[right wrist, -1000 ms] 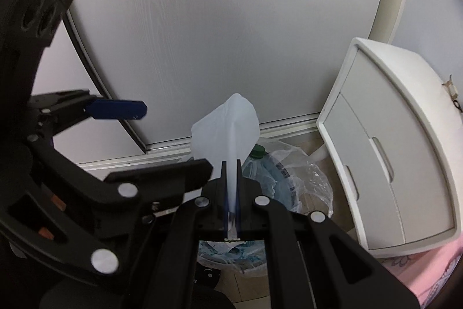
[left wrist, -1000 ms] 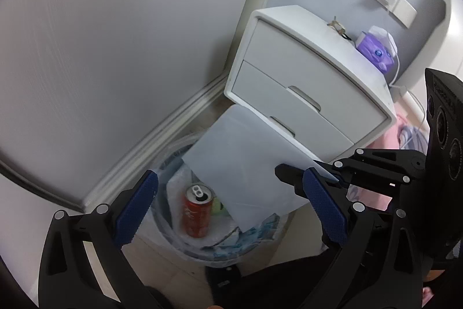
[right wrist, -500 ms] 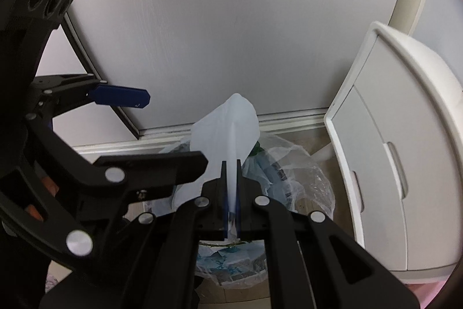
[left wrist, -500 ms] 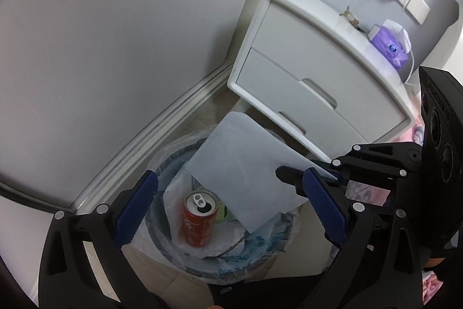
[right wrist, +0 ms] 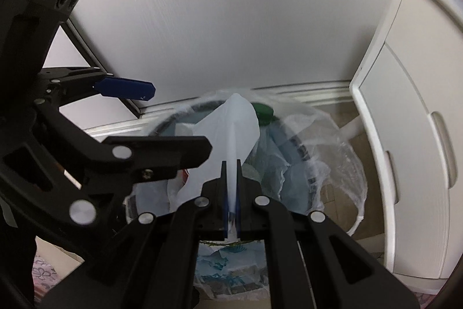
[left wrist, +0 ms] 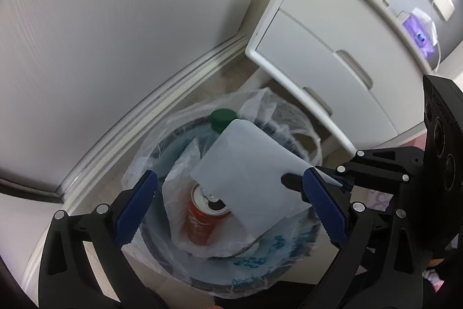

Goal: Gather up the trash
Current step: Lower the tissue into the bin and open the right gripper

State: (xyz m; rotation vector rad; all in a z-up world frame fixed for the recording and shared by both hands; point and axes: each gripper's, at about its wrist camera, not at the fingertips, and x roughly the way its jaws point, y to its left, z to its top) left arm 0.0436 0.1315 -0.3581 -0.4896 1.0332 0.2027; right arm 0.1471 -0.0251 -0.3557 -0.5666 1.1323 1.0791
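White paper sheet (left wrist: 249, 167) fills the middle of my left wrist view, pinched at its right edge by the right gripper (left wrist: 301, 181), which reaches in from the right. It hangs over the lined trash bin (left wrist: 306, 135), partly covering a red soda can (left wrist: 202, 222) standing inside; a green bottle cap (left wrist: 222, 118) shows behind it. My left gripper (left wrist: 231, 207) is spread wide with nothing between its blue pads. A white drawer cabinet (left wrist: 318, 48) stands just beside the bin.

From the right wrist view, my right gripper (right wrist: 230, 187) is clamped on the sheet (right wrist: 234, 129), seen edge-on above the bin (right wrist: 332, 164). The left gripper (right wrist: 162, 118) sits released at the left.
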